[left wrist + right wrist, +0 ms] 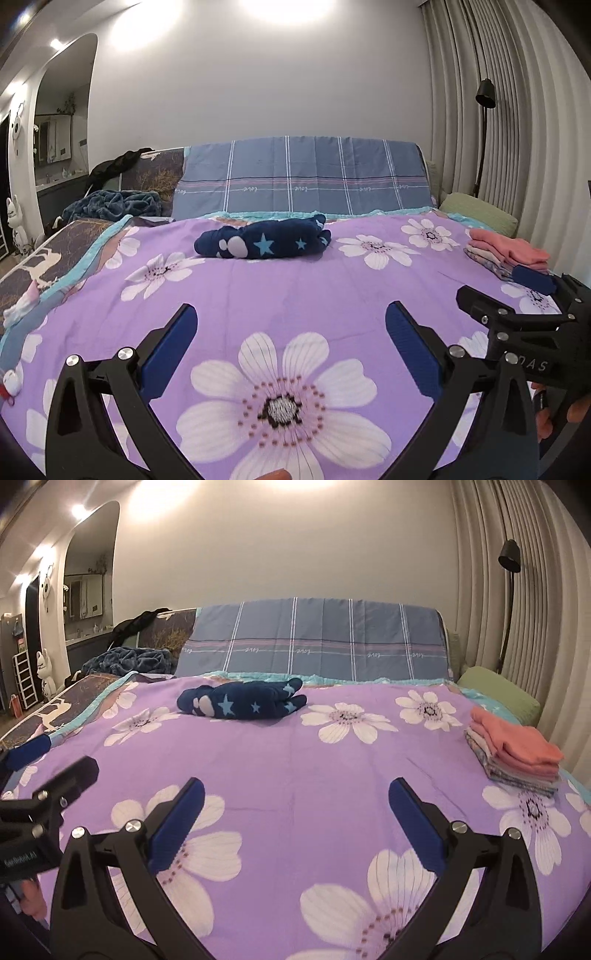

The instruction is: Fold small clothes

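2 spread, empty tools: left hand-held gripper and right hand-held gripper should reach the navy star garment, each pinching 1 edge to spread it flat on the bed.

Both grippers, L & R, side by side, jaws wide, empty.

A bed covered by a purple flowered sheet carries a navy star-printed garment bundled at the far middle and a stack of folded clothes, perhaps five pieces, at the right edge.
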Motion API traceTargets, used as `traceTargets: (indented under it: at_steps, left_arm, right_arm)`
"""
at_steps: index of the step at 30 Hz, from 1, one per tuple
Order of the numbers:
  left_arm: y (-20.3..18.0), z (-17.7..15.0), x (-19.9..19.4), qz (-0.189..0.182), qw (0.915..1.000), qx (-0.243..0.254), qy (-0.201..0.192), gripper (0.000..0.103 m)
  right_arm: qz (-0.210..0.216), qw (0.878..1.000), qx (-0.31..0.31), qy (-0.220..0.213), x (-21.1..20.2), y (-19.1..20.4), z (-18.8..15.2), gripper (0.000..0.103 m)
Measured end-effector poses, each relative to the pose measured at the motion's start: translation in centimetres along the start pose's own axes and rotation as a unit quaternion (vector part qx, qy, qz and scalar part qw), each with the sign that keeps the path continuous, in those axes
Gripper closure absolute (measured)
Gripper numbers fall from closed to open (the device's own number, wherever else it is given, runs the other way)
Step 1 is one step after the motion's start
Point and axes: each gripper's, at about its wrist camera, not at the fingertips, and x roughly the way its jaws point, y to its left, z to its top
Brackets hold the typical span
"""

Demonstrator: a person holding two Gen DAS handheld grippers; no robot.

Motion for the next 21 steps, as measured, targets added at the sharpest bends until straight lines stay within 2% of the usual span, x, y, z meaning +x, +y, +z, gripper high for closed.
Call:
traceTargets:
  at_steps: [10,21]
  left_arm:
    - [0.2,-0.4,-3.6,0.024,0.9996,0.006,-0.014,0.001]
    - [-1.1,-1.3,-2.9,0.024,0.9995,0.019,0.011,0.001]
  right_arm:
    - [0.003,1.0,-0.004,-0.018,-3.3,1.4,-0.4,0.002]
    - [-0.013,1.0,0.0,0.002,-3.3,0.8,-1.8,0.002]
